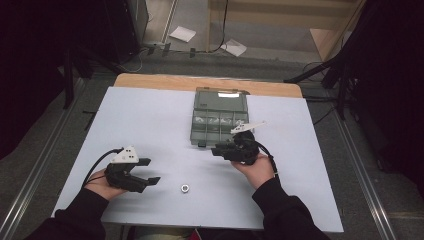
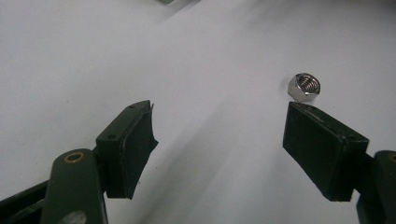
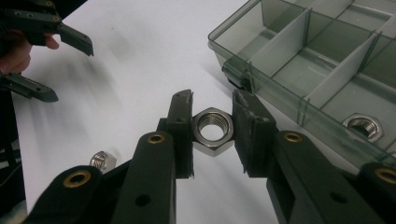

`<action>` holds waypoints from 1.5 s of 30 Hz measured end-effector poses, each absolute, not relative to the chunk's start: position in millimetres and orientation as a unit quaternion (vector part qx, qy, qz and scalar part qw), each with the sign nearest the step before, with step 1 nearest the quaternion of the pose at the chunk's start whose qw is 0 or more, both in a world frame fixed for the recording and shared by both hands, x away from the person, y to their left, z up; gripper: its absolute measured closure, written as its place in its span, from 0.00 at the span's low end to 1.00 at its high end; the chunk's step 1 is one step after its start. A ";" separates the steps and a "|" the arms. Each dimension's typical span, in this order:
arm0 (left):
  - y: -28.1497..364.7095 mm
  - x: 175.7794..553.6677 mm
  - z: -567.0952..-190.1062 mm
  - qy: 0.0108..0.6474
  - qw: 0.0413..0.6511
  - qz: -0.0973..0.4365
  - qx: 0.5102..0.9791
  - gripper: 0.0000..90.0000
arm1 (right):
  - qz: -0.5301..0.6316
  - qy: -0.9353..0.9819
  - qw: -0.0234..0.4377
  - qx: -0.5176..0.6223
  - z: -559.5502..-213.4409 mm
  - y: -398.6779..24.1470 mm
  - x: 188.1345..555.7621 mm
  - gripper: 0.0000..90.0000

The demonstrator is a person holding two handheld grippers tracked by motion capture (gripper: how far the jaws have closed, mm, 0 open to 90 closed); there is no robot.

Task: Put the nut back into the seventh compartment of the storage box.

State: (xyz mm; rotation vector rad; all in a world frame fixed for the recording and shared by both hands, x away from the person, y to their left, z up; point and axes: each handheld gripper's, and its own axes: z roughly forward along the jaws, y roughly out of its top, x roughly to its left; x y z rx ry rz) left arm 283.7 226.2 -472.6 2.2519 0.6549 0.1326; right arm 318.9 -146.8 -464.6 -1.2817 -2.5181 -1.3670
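Right gripper point(image 3: 212, 130) clamped on a large hex nut point(image 3: 213, 131); left gripper point(image 2: 219, 149) spread wide with nothing between its jaws.

Large nut: steel, threaded bore facing the right gripper view's camera, pinched flat to flat between the two pads, held off the white table point(image 1: 165, 125) just beside the near corner of the box point(image 1: 219, 118). Box: smoky clear plastic, divided into compartments, lid up at the far side; another nut point(image 3: 363, 127) lies in a near compartment. Left gripper: low over the table at the person's left, jaws pointing toward a small nut point(image 1: 184, 188) that lies loose on the table, just past its right jaw tip, well apart from the box.
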 end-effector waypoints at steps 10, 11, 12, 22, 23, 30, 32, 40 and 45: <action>229.7 282.3 -473.0 0.263 0.383 0.053 0.884 0.27 | -0.436 -0.799 -0.001 -0.414 -459.6 -147.3 324.0 0.79; 230.0 282.4 -473.1 0.263 0.384 0.052 0.884 0.27 | -0.437 -0.799 -0.001 -0.413 -459.5 -147.3 324.7 0.79; 230.1 282.2 -473.1 0.264 0.384 0.053 0.883 0.27 | -0.435 -0.799 -0.002 -0.414 -459.3 -147.2 325.4 0.79; 232.6 280.6 -472.8 0.269 0.386 0.056 0.881 0.27 | -0.433 -0.797 -0.002 -0.421 -457.7 -147.2 329.8 0.79; 232.6 280.5 -472.9 0.269 0.386 0.056 0.881 0.27 | -0.433 -0.797 -0.003 -0.420 -457.6 -147.9 330.4 0.79; 233.0 280.0 -472.9 0.268 0.386 0.056 0.881 0.27 | -0.433 -0.793 -0.009 -0.429 -456.2 -152.2 334.0 0.79; 233.2 279.9 -472.9 0.268 0.386 0.056 0.881 0.27 | -0.433 -0.792 -0.011 -0.431 -456.2 -153.5 335.1 0.79; 234.2 278.9 -472.8 0.271 0.385 0.058 0.880 0.27 | -0.433 -0.786 -0.018 -0.440 -456.5 -160.2 341.2 0.79; 234.5 278.2 -472.8 0.271 0.386 0.058 0.880 0.27 | -0.428 -0.786 -0.020 -0.446 -458.0 -162.3 344.9 0.79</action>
